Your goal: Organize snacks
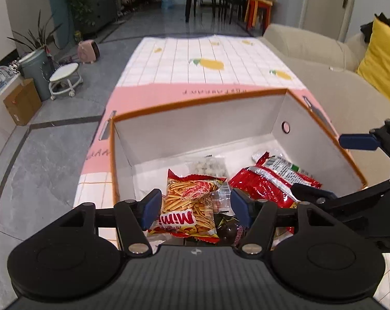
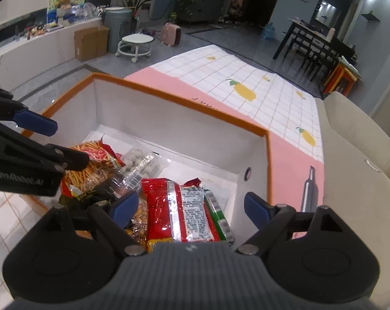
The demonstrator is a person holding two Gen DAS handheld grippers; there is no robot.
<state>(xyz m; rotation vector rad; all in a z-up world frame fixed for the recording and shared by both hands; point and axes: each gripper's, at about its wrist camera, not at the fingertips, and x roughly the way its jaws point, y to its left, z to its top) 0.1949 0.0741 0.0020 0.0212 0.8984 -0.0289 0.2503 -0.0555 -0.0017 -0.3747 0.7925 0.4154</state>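
An orange-rimmed white box (image 1: 200,100) (image 2: 179,100) stands on the table and holds several snack packs. A Mimi stick-snack bag (image 1: 189,206) (image 2: 96,165) lies at its left. A red foil pack (image 1: 262,183) (image 2: 166,206) lies at its right, with a clear pack of white balls (image 1: 208,166) (image 2: 140,165) behind. My left gripper (image 1: 195,208) is open above the Mimi bag, not touching it. My right gripper (image 2: 191,208) is open above the red pack and also shows in the left wrist view (image 1: 332,168).
The table wears a pink and white checked cloth (image 1: 195,56) (image 2: 259,87) with lemon prints. A beige sofa (image 1: 337,82) (image 2: 355,170) runs along the right. A white stool (image 1: 65,77) and a cardboard box (image 1: 21,100) stand on the floor at left.
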